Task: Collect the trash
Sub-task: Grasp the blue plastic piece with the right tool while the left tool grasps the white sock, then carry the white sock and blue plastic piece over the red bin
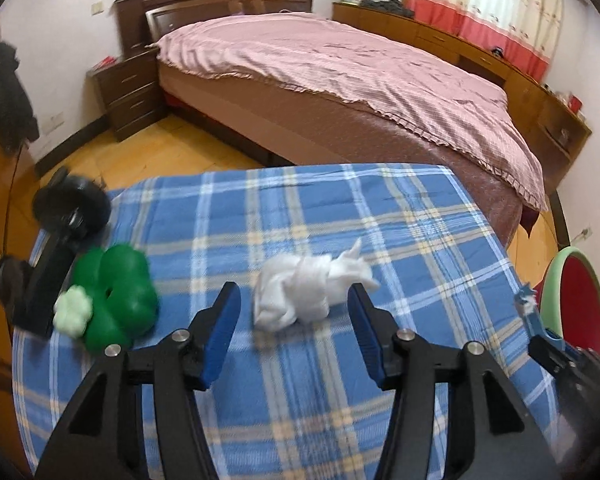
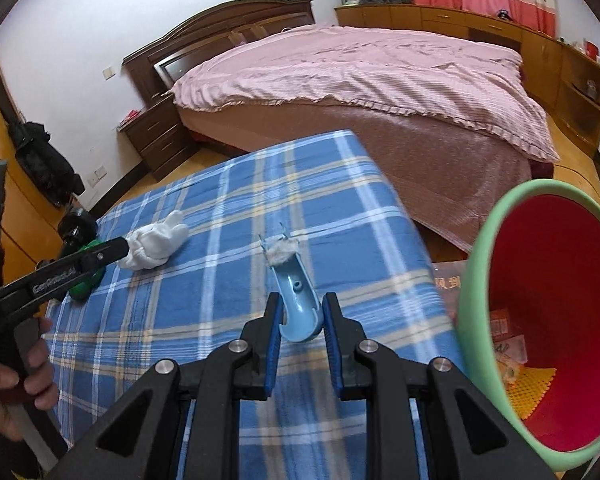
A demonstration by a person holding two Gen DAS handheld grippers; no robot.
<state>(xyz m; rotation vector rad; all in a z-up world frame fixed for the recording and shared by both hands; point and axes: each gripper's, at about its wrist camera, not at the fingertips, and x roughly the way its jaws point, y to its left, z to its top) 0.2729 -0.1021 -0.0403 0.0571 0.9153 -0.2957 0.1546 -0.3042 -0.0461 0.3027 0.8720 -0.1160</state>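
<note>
Two grippers work: the right gripper [image 2: 302,316] clamps a blue plastic hook [image 2: 298,304] to carry to the bin [image 2: 484,264], the left gripper [image 1: 294,300] stands wide before the crumpled tissue [image 1: 308,292], needing to close.

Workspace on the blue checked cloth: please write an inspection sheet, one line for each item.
Surface: table under a blue plaid cloth, a little wrinkled.
Job's things: crumpled white tissue lying on the cloth; light blue plastic piece with fluff at its far end; trash bin, green outside and red inside, with some trash at the bottom.
Clutter: green clover-shaped object; black device on a stand.
Grippers: left gripper open, tissue just beyond its tips, untouched; right gripper shut on the blue piece.
Cables: thin black cord at the left edge.
Surroundings: bed, nightstand, curtain.
</note>
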